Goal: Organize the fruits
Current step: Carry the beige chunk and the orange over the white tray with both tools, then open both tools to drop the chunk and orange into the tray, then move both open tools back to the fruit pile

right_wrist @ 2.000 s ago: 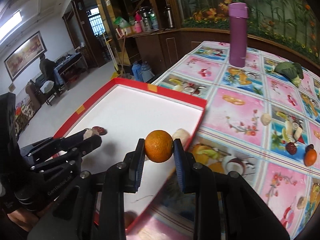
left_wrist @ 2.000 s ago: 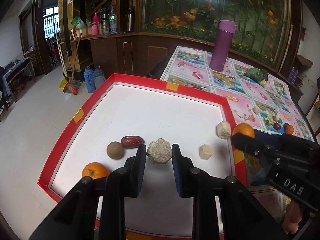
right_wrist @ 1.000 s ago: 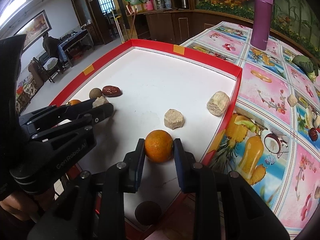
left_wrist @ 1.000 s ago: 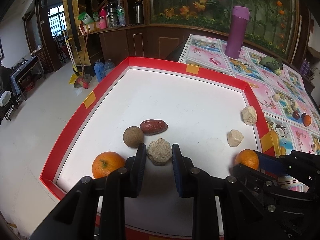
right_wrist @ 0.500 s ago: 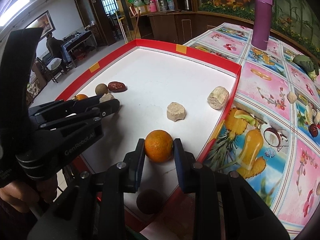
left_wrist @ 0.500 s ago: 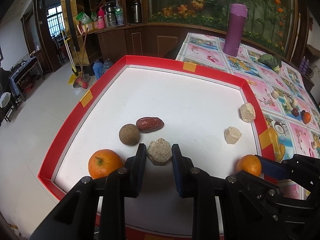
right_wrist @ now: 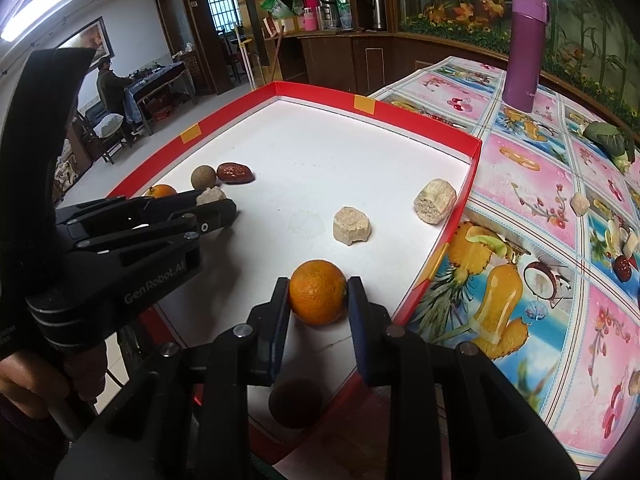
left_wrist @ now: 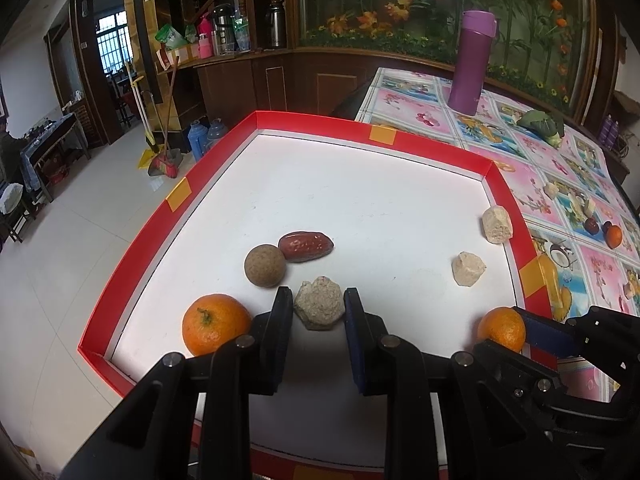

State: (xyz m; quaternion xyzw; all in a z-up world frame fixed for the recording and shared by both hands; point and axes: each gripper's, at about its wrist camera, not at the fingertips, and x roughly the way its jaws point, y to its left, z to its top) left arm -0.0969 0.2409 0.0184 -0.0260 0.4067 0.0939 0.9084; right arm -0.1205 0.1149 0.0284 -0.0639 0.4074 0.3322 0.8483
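Observation:
My left gripper is shut on a beige hexagonal chunk, low over the white floor of the red-rimmed tray. An orange lies just left of it; a brown ball and a red date lie just beyond. My right gripper is shut on a second orange at the tray's near right side. Two beige chunks lie beyond it. The left gripper also shows in the right wrist view.
A purple bottle stands on the flowered tablecloth to the right of the tray, with a green vegetable and small fruits. The tray's left rim hangs over the tiled floor.
Both grippers have come down toward the near part of the tray floor with their loads. The left chunk now sits between the orange and the brown ball.

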